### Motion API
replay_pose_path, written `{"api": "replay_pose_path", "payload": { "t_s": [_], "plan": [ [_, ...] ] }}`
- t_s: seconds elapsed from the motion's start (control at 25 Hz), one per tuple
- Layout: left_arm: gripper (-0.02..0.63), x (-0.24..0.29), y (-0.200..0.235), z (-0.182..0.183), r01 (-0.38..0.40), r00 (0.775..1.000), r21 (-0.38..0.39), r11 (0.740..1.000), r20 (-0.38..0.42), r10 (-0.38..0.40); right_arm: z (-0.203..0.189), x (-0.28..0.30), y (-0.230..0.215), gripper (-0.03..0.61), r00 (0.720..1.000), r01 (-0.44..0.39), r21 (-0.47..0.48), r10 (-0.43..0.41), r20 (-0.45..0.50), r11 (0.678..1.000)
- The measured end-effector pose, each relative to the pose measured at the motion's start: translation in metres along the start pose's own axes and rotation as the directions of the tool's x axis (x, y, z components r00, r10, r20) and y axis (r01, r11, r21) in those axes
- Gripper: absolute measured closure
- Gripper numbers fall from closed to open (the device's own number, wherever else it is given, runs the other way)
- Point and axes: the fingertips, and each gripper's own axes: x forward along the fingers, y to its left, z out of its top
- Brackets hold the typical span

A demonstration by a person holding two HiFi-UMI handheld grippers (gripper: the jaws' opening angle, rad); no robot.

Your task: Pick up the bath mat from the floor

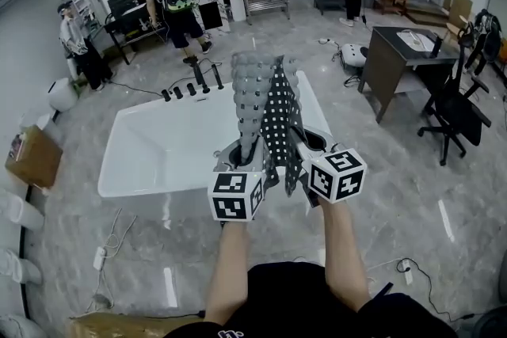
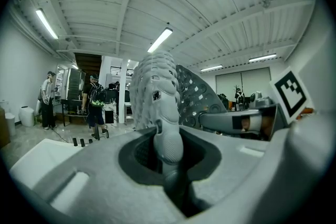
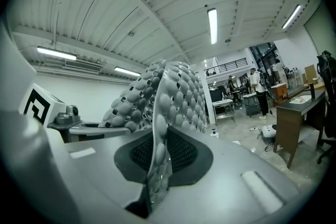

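mat [image 1: 265,103]: grey, studded with bumps and holes, folded lengthwise. it is off the floor [image 1: 396,194], held at its near edge between both grippers, and it rises from them over the near right part of the tub [image 1: 158,154].
left gripper [image 1: 242,158]: jaws nearly together, pinching the left fold of the mat [image 2: 157,92]; seen in its own view [image 2: 168,152].
right gripper [image 1: 305,150]: jaws nearly together, clamped on a thin edge of the mat [image 3: 173,92]; seen in its own view [image 3: 157,165]. it sits just beside the left gripper.
tub: white, on the floor, below the grippers.
desk [image 1: 396,51]: dark, far right.
chair [image 1: 455,111]: black, right of the desk.
box [image 1: 32,158]: cardboard, left.
people [image 1: 170,0]: standing, far side.
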Motion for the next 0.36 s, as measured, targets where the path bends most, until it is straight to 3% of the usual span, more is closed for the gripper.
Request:
{"api": "replay_pose_path", "payload": {
  "t_s": [0.36],
  "plan": [
    [0.575,-0.002,0.009,-0.002,0.026,0.999,-0.042,0.999,0.02,-0.025,-0.002,0.01,0.011,0.557,1.0,0.021,-0.073,-0.022,-0.013,0.997]
  ]
}}
